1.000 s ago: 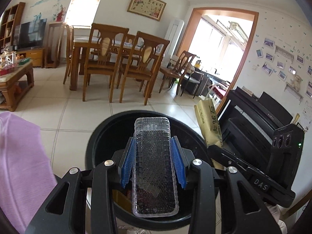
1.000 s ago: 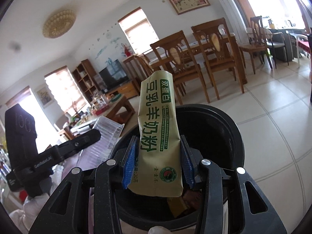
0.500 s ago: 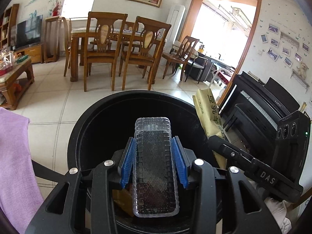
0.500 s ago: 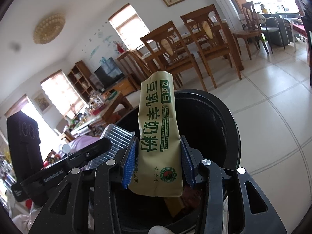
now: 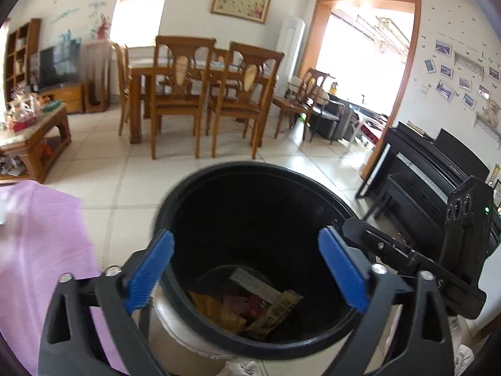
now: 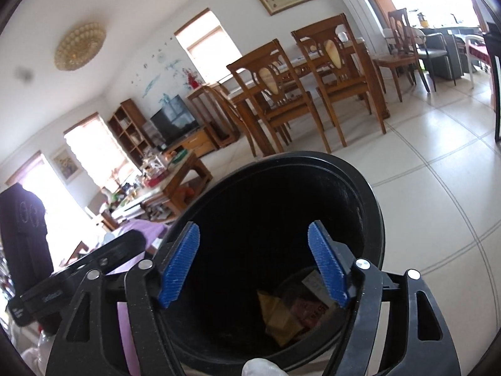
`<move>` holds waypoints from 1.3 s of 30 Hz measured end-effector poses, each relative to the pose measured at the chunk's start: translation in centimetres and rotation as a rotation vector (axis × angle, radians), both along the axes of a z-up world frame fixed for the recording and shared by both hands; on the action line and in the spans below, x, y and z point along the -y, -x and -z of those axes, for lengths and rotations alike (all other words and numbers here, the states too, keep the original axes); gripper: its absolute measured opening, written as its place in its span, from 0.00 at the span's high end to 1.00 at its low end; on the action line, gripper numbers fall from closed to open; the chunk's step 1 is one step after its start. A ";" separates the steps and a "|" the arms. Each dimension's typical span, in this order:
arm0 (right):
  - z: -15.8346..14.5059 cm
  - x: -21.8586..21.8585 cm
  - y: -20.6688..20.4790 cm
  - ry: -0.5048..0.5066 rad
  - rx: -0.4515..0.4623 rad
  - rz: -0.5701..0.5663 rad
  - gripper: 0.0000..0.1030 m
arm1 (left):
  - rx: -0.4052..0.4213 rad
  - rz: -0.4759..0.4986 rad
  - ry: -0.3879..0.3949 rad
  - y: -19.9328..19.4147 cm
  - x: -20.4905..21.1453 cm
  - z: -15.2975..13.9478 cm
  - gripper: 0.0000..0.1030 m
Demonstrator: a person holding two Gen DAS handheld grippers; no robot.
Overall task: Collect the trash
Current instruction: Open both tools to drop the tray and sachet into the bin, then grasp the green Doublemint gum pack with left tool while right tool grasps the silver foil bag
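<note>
A black round trash bin (image 5: 250,169) stands on the tiled floor; it also shows in the right wrist view (image 6: 372,206). Both grippers hover over its mouth. My left gripper (image 5: 247,269) is open and empty, its blue pads (image 5: 150,269) spread wide. My right gripper (image 6: 253,263) is open and empty too. Wrappers (image 5: 250,304) lie at the bin's bottom, among them a yellow-green packet (image 5: 275,313); they also show in the right wrist view (image 6: 291,310). The right gripper's body (image 5: 438,250) shows at the right of the left wrist view, the left gripper's body (image 6: 62,275) at the left of the right wrist view.
A purple cloth (image 5: 37,250) lies left of the bin. A dining table with wooden chairs (image 5: 200,94) stands beyond. A black piano (image 5: 422,175) is at the right, a wooden coffee table (image 5: 31,138) at the left.
Both grippers opened. The clear plastic tray left my left gripper and the yellow-green milk powder packet left my right gripper; the packet now lies in the bin.
</note>
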State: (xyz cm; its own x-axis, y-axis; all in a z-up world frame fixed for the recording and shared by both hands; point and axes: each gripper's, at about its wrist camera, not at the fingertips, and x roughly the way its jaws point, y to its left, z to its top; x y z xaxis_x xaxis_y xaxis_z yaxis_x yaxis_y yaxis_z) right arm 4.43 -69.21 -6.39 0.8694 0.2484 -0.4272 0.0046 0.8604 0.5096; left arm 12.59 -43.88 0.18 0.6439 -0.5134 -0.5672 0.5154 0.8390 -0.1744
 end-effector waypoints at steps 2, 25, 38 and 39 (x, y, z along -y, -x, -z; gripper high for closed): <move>-0.5 -0.8 0.3 -0.008 0.009 -0.021 0.14 | 0.020 -0.023 -0.013 1.1 -1.6 -0.8 0.05; -6.8 -33.6 -3.5 0.198 0.046 -0.487 0.08 | -0.015 -0.569 -0.017 7.5 -35.0 -1.5 0.05; -3.6 -49.5 -5.2 0.373 -0.098 -0.675 0.08 | -0.195 -0.627 -0.130 6.7 -42.6 2.6 0.10; -3.3 -50.2 -5.5 0.383 -0.112 -0.681 0.08 | -0.218 -0.617 -0.132 6.3 -42.7 2.8 0.13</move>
